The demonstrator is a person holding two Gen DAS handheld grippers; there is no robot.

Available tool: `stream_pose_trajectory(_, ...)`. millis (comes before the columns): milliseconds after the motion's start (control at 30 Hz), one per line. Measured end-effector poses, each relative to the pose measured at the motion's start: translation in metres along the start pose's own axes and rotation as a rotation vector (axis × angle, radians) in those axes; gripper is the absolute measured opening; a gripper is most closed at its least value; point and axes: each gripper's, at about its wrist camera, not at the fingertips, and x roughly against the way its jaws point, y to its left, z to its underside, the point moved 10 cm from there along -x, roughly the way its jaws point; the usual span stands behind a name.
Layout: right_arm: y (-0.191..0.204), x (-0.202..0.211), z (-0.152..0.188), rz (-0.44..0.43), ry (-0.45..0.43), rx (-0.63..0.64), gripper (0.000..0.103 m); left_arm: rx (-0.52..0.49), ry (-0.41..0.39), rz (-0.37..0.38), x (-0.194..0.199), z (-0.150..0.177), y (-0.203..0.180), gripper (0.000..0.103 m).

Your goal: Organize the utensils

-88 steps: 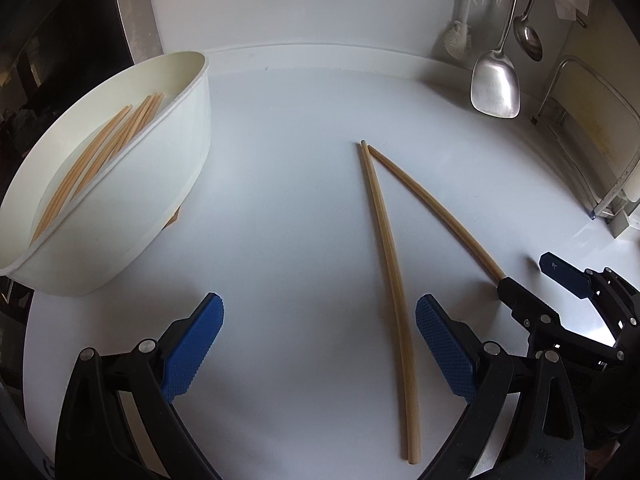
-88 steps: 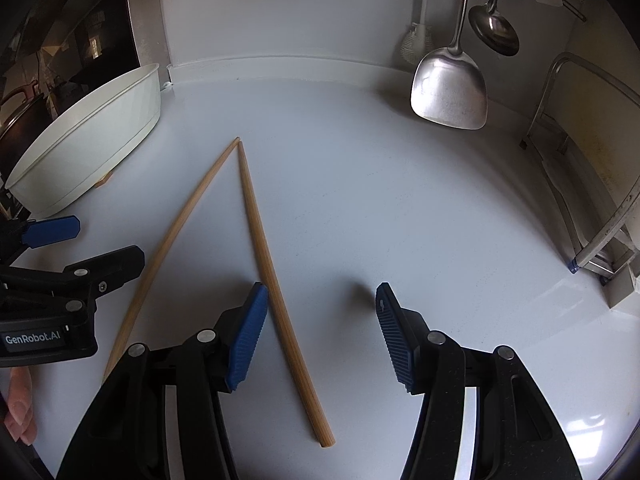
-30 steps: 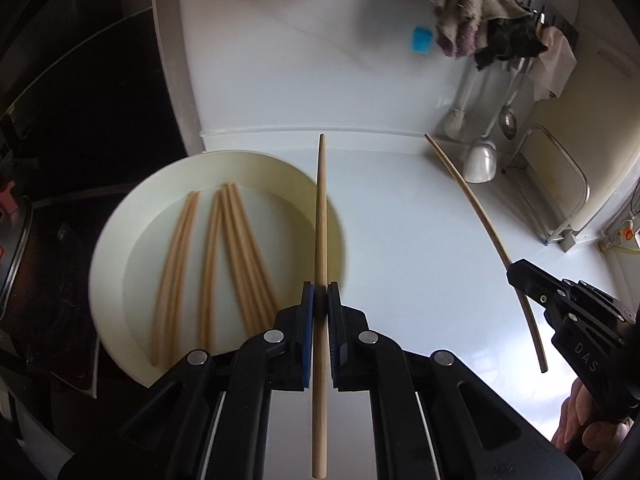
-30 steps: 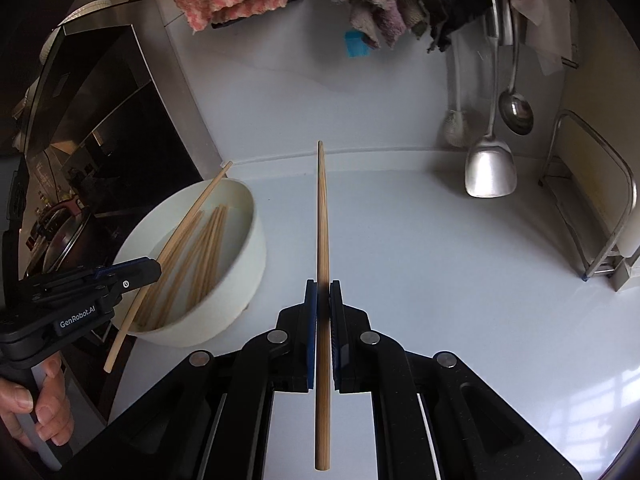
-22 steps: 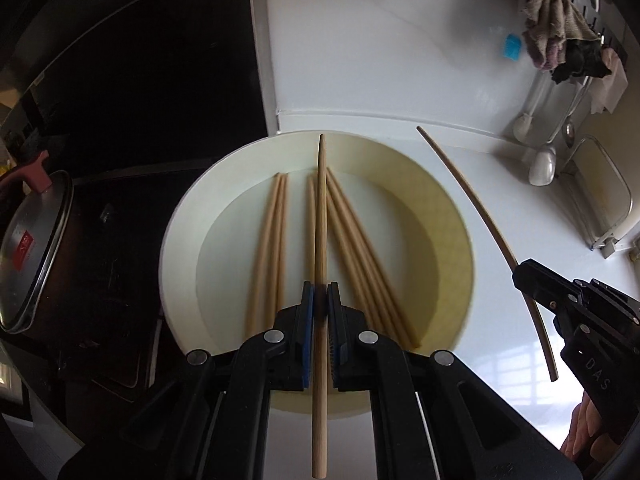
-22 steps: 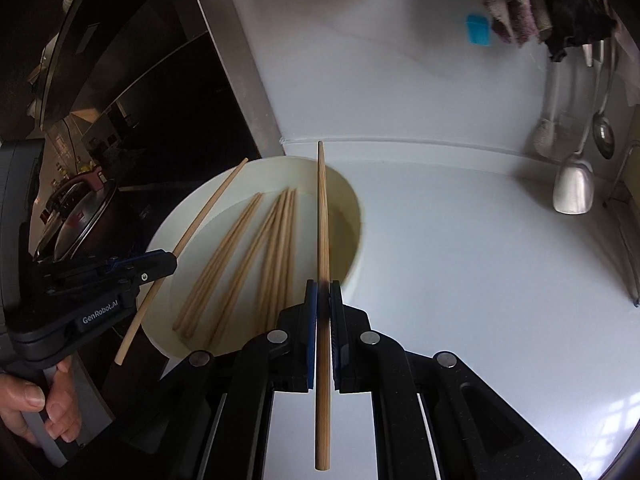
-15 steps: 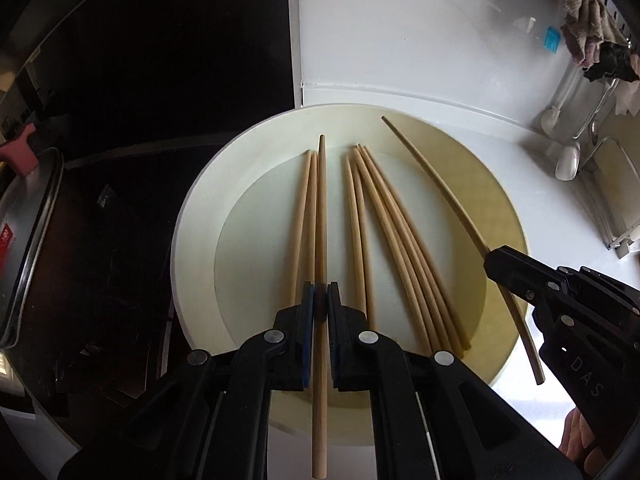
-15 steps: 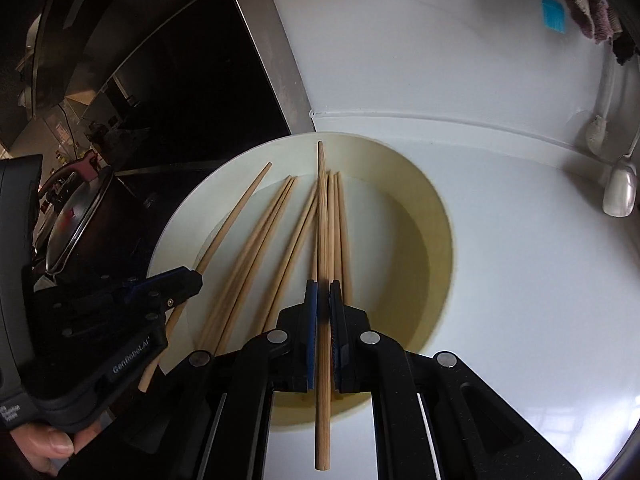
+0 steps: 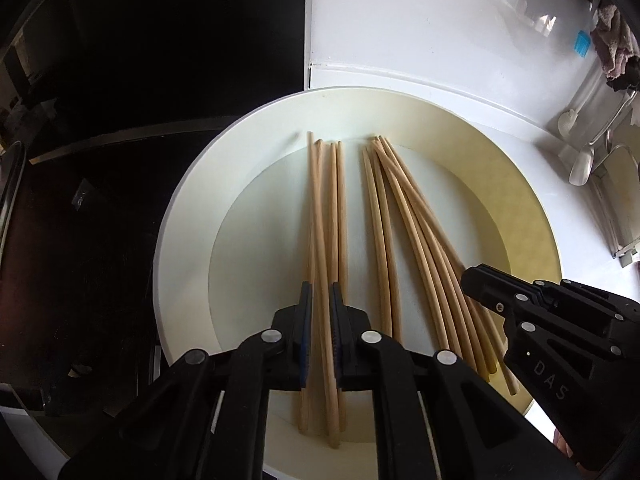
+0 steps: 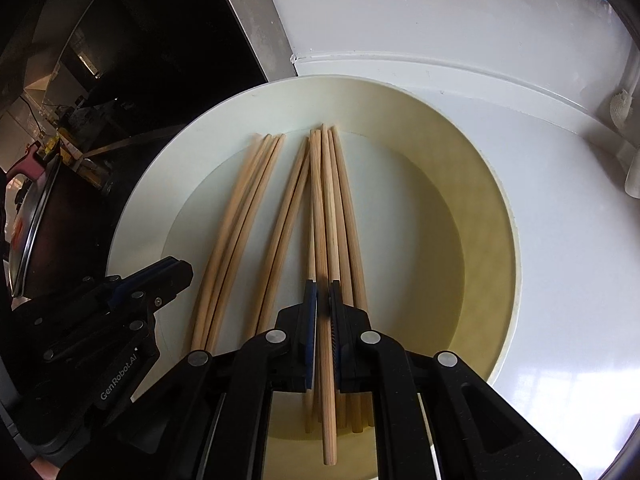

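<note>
Chopsticks: pale wooden chopsticks (image 9: 384,232) lie lengthwise in two loose bundles inside the wide, shallow cream-white round bowl (image 9: 180,208).
Bowl location: on the white countertop (image 10: 560,184), beside a dark hob.
Left gripper (image 9: 320,320): black frame, blue pads; jaws opening, a narrow gap on each side of one chopstick (image 9: 320,240) that runs between them, not pressed.
Right gripper (image 10: 323,312): pads clamped on a single chopstick (image 10: 326,360), whose near end juts back past the jaws.
Left-wrist view only: hanging cloths (image 9: 608,52) and a white brush (image 9: 568,120) on the far wall.
Right-wrist view only: a pot lid (image 10: 32,216) at the left edge.
Pose: both grippers angled steeply down over the bowl, side by side.
</note>
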Motion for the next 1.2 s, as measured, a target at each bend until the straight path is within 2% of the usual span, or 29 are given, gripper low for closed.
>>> stream_pose_trajectory(67,-0.003,0.008,-0.001,0.012,-0.025,0.009,0.020,0.013,-0.018,-0.002,0.006,-0.003,0.003,0.051)
stream_pose_trajectory(133,-0.006,0.016,0.000,0.030,-0.043,0.017,0.023,0.024,-0.044,-0.013,0.014,-0.006,0.008,0.060)
stream_pose_trajectory(200,-0.010,0.022,0.000,0.044,-0.059,0.022,0.023,0.029,-0.051,-0.019,0.019,-0.008,0.011,0.061)
stream_pose_trajectory(300,-0.013,0.033,0.004,0.052,-0.081,0.030,0.025,0.036,-0.058,-0.031,0.027,-0.009,0.013,0.069)
stream_pose_trajectory(367,-0.013,0.039,0.007,0.048,-0.090,0.035,0.031,0.039,-0.069,-0.034,0.033,-0.009,0.013,0.080)
stream_pose_trajectory(433,-0.014,0.045,0.011,0.048,-0.096,0.045,0.042,0.047,-0.082,-0.049,0.040,-0.008,0.014,0.086)
stream_pose_trajectory(700,-0.013,0.069,0.022,0.043,-0.110,0.057,0.052,0.063,-0.099,-0.065,0.062,0.001,0.014,0.092)
stream_pose_trajectory(867,-0.014,0.086,0.021,0.057,-0.151,0.059,0.052,0.070,-0.105,-0.066,0.072,0.006,0.011,0.092)
stream_pose_trajectory(1200,-0.015,0.095,0.027,0.056,-0.144,0.058,0.054,0.083,-0.130,-0.073,0.088,0.012,0.007,0.092)
